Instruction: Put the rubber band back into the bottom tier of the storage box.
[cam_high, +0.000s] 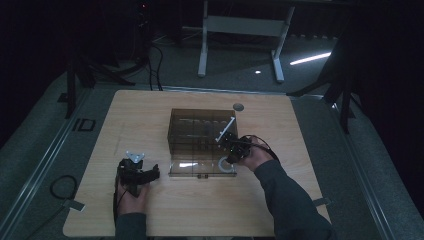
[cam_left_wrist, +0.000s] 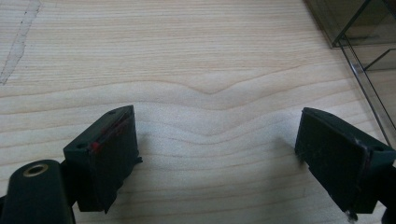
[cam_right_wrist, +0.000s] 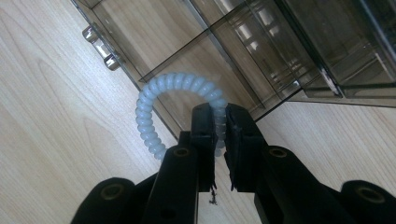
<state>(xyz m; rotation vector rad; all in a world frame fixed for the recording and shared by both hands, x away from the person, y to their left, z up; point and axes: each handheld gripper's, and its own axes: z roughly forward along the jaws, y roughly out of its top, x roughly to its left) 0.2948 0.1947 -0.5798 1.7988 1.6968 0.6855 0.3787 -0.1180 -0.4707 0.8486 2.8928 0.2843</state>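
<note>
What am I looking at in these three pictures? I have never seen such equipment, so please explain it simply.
A person sits at a wooden table and holds a hand-operated claw in each hand. The high view looks down from above. The other two come from small cameras riding on each claw.

The left claw rests on bare wood, its black jaws standing wide apart with nothing between them.

The right claw is shut on a pale blue spiral hair tie, at the front right corner of a smoky transparent compartment box, whose clear lid lies open flat on the table.
</note>
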